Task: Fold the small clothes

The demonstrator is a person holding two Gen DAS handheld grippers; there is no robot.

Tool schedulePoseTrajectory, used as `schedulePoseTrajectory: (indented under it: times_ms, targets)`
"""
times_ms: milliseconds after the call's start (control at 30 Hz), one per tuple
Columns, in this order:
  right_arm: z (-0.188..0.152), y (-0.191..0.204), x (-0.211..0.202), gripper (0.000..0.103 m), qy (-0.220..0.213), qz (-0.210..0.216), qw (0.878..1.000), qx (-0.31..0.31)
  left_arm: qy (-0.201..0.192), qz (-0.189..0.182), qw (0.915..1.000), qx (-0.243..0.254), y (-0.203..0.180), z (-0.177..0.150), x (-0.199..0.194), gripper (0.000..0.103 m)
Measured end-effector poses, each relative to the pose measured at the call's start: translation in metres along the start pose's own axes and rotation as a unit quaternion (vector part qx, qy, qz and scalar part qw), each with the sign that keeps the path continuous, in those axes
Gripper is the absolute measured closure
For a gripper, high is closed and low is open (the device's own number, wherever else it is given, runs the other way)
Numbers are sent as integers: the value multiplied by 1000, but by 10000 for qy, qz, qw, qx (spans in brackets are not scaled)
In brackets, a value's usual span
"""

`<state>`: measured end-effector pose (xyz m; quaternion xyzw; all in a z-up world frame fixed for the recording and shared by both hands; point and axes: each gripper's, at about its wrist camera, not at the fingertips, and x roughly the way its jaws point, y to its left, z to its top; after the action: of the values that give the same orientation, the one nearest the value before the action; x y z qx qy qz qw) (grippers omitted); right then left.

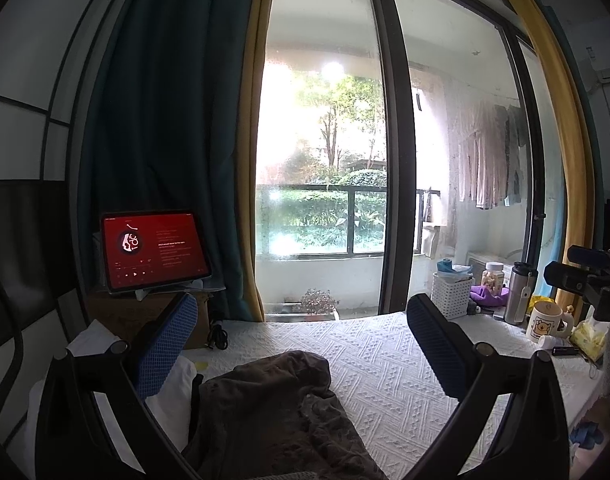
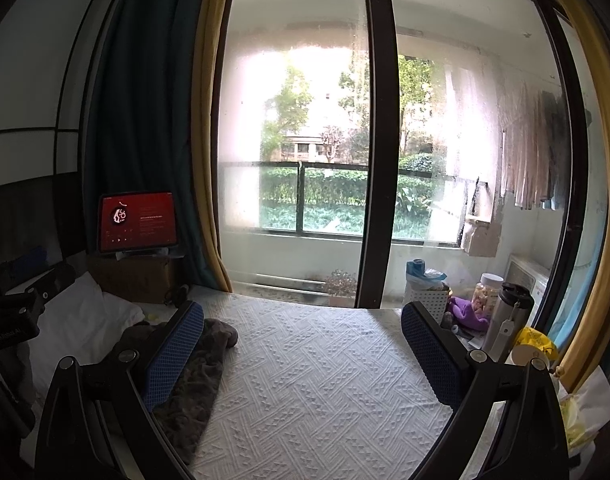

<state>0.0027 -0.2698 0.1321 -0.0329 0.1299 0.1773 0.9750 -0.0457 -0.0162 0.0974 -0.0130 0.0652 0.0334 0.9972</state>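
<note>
A crumpled dark brown garment (image 1: 281,408) lies on the white textured bedspread (image 1: 389,360). In the left wrist view it sits low, between and below my fingers. My left gripper (image 1: 305,344) hangs above it, open, with nothing between its blue pads. From the right wrist view the same garment (image 2: 193,376) lies at the lower left, partly behind the left blue finger (image 2: 173,356). My right gripper (image 2: 303,352) is open and empty over the bare bedspread (image 2: 313,380), to the right of the garment. The other gripper's black body (image 2: 13,312) shows at the far left.
A tablet with a red screen (image 1: 155,250) stands on a cardboard box at the back left, beside a white pillow (image 2: 77,324). At the right edge stand a white basket (image 1: 451,294), a pill jar, a steel bottle (image 1: 519,294) and a mug (image 1: 547,320). Glass doors rise behind the bed.
</note>
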Motion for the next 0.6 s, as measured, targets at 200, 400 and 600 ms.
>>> schedulePoseTrajectory:
  times_ms: [200,400,600]
  targets:
    - [0,0,0,3,10,4,10000,-12,9,-7,10000,-5,0,0,0,0]
    - [-1,1,2,3,32,32,10000,-26,9,-20,10000,-17,1,0,-1,0]
    - [-2,1,4,3,55,49,10000,-34,16,-51,10000,11,-1,0,-2,0]
